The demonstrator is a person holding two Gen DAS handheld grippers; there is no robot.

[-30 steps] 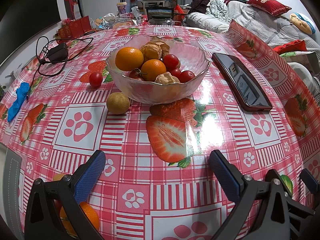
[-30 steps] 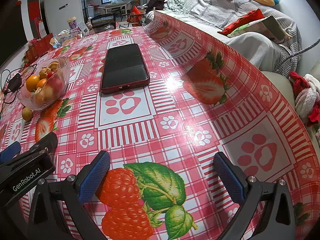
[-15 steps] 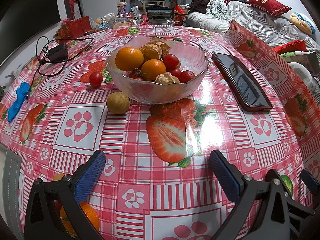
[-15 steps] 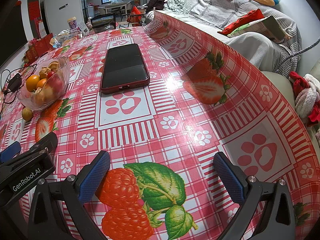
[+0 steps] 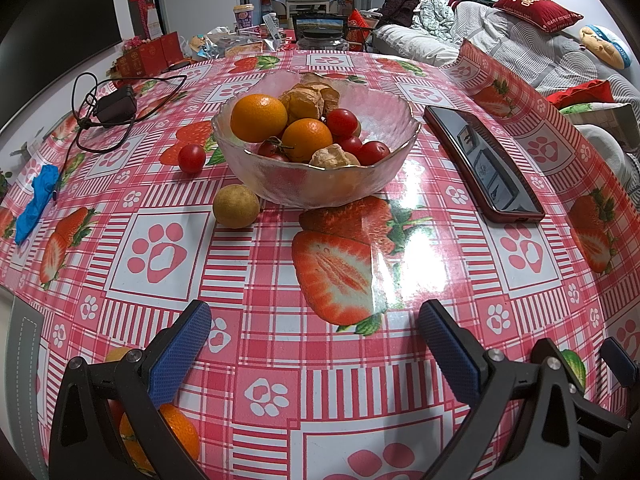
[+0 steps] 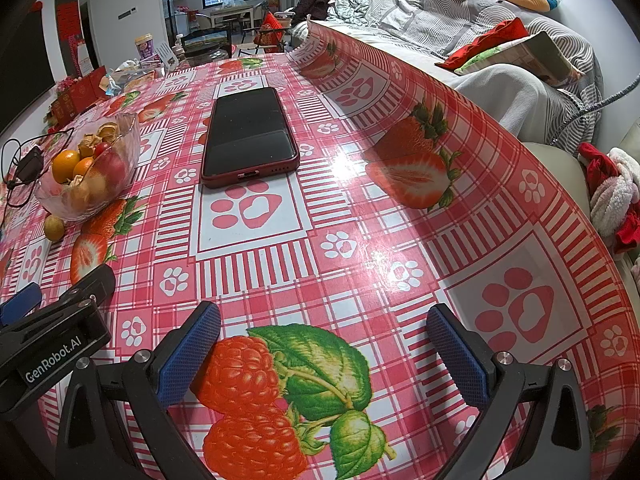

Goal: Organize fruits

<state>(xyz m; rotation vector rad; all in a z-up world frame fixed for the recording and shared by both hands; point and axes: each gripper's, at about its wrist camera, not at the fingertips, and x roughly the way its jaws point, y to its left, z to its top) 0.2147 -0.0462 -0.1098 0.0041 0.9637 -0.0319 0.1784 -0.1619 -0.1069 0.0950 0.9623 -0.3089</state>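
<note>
A glass bowl [image 5: 384, 176] stands mid-table holding two oranges [image 5: 259, 118], cherry tomatoes [image 5: 341, 122] and husked fruits. A tan round fruit [image 5: 235, 211] lies by the bowl's near left. A loose cherry tomato [image 5: 191, 157] lies to its left. An orange [image 5: 182, 434] sits at the near table edge, partly hidden behind my left finger. My left gripper [image 5: 316, 350] is open and empty, low over the near tablecloth. My right gripper [image 6: 322, 354] is open and empty at the table's near right. The bowl [image 6: 120, 196] shows far left in the right wrist view.
A red-cased phone [image 5: 482, 158] lies right of the bowl. A black charger with cable [image 5: 116, 108] and a blue cloth [image 5: 38, 200] lie at the left. Boxes and jars crowd the far edge. A sofa with cushions [image 6: 460, 12] borders the right side.
</note>
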